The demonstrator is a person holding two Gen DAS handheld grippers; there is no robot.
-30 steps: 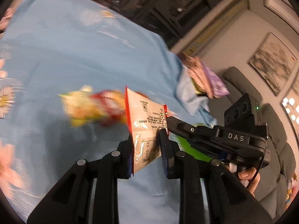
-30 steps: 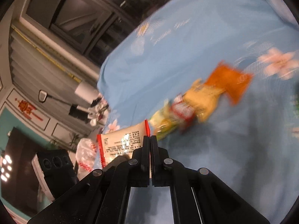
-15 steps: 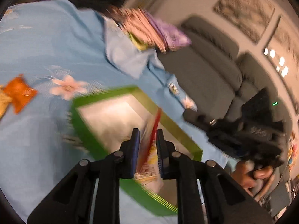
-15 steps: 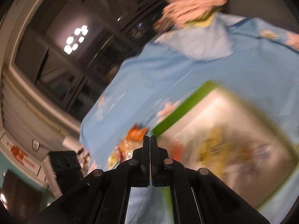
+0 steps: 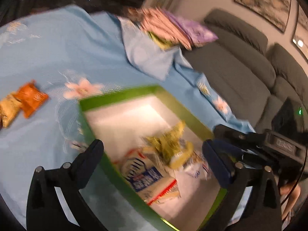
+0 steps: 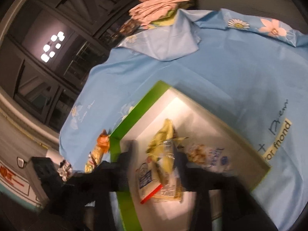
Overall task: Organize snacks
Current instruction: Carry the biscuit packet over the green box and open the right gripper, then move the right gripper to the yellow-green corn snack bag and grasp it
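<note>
A green-rimmed box [image 5: 119, 96] with a white inside sits on the blue flowered cloth. Several snack packets lie in it: a white packet with a red edge [image 5: 148, 179] and a yellow-green packet [image 5: 169, 144]. My left gripper [image 5: 152, 159] is wide open and empty above the box. My right gripper [image 6: 154, 161] is open above the same box [image 6: 142, 102], over the white packet [image 6: 152, 181] and yellow packet [image 6: 163, 134]. The right gripper also shows in the left wrist view [image 5: 256, 144].
An orange packet [image 5: 29, 98] and a yellow packet [image 5: 8, 109] lie on the cloth left of the box. A stack of pink and purple folded fabric [image 5: 173, 30] sits at the far edge. A grey sofa [image 5: 240, 67] stands to the right.
My left gripper carried the white red-edged packet over the box and opened; the packet now lies in the box. My right gripper went from shut to open.
</note>
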